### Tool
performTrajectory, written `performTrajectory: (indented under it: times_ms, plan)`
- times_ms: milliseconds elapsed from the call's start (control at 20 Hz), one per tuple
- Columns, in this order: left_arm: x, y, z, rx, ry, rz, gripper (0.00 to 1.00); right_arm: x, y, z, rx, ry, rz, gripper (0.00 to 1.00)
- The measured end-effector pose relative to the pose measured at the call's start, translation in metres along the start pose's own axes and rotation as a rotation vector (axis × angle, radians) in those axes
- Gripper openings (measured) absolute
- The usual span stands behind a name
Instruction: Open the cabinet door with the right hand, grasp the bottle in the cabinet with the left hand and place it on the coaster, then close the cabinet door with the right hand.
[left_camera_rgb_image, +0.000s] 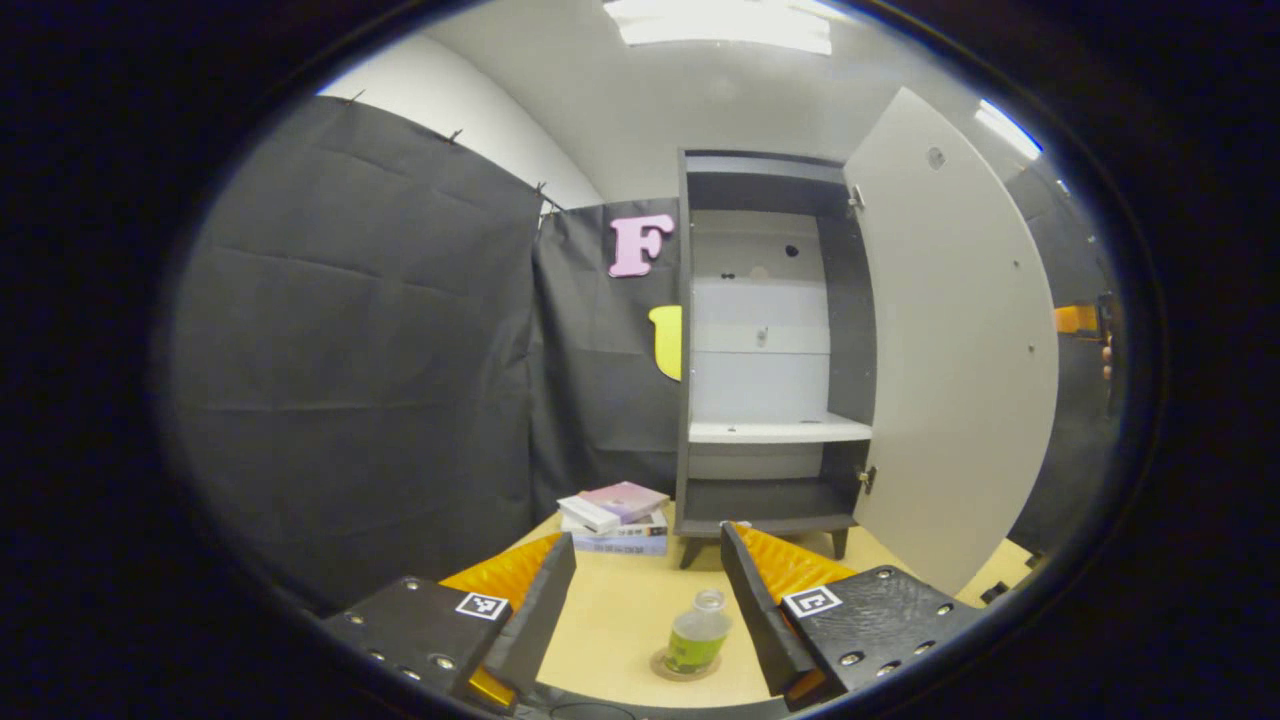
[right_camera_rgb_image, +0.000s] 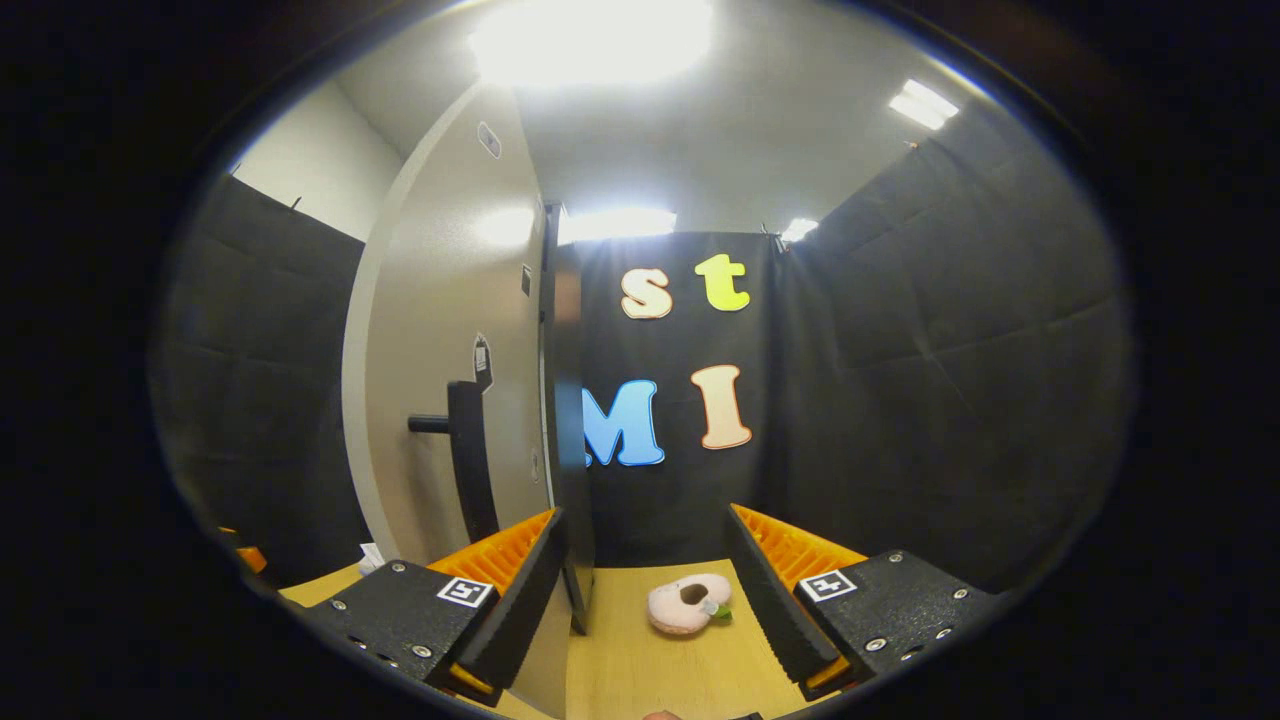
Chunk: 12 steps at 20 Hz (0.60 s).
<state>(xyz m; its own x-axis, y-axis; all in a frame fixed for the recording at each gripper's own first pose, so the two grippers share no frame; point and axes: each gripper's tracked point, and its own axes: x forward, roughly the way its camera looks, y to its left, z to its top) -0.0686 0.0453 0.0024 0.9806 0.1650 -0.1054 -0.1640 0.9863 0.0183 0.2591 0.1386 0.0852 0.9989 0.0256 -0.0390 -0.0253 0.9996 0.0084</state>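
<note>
Bottle on coaster, between left gripper fingers.

In your left gripper view, the small clear plastic bottle stands on the round cork coaster on the pale wooden counter, between your left hand-held gripper's spread fingers. Behind it stands the tall dark cabinet, its pale door swung open to the right. A stack of books lies left of the cabinet. In your right gripper view, a soft plush toy lies on the counter right of the door's edge.
</note>
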Motion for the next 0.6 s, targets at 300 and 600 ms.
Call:
performTrajectory:
  times_ms: [300, 600]
  plan:
    - [0.014, 0.032, -0.001, -0.029, 0.003, -0.027, 0.88, -0.006, -0.020, 0.004, -0.094, -0.004, -0.084, 0.93]
    - [0.034, 0.054, 0.003, -0.057, -0.008, -0.081, 0.84, -0.008, -0.019, 0.005, -0.114, -0.003, -0.112, 0.92]
